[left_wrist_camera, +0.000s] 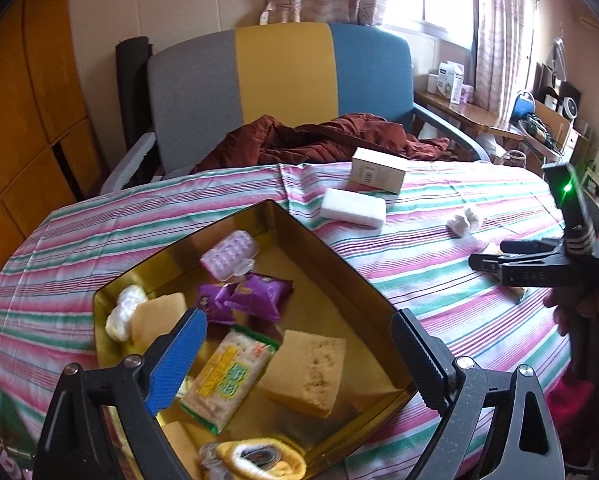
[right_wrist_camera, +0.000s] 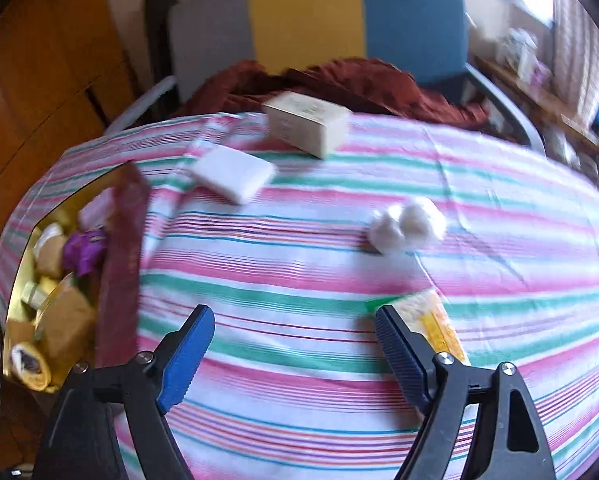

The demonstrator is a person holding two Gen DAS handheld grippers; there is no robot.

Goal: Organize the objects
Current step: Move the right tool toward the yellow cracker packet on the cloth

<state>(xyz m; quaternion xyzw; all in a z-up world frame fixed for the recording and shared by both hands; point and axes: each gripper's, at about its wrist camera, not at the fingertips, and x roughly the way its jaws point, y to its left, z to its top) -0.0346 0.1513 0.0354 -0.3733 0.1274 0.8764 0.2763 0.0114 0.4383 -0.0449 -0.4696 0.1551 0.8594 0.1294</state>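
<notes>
A gold tin (left_wrist_camera: 331,264) sits on the striped table and holds a cracker packet (left_wrist_camera: 227,380), yellow sponges (left_wrist_camera: 307,372), purple snack packs (left_wrist_camera: 255,296) and a pill pack (left_wrist_camera: 229,256). My left gripper (left_wrist_camera: 299,356) hangs open over the tin, empty. My right gripper (right_wrist_camera: 295,352) is open and empty above the cloth; it also shows in the left wrist view (left_wrist_camera: 499,256). A second cracker packet (right_wrist_camera: 435,320) lies just beside its right finger. Cotton balls (right_wrist_camera: 407,224), a white sponge (right_wrist_camera: 233,174) and a beige box (right_wrist_camera: 307,124) lie farther back. The tin shows at the left of the right wrist view (right_wrist_camera: 119,248).
A grey, yellow and blue chair (left_wrist_camera: 283,80) with a rust-red cloth (left_wrist_camera: 323,140) stands behind the table. A wooden cabinet (left_wrist_camera: 19,120) is at the left. A cluttered side desk (left_wrist_camera: 479,116) is at the right by the window.
</notes>
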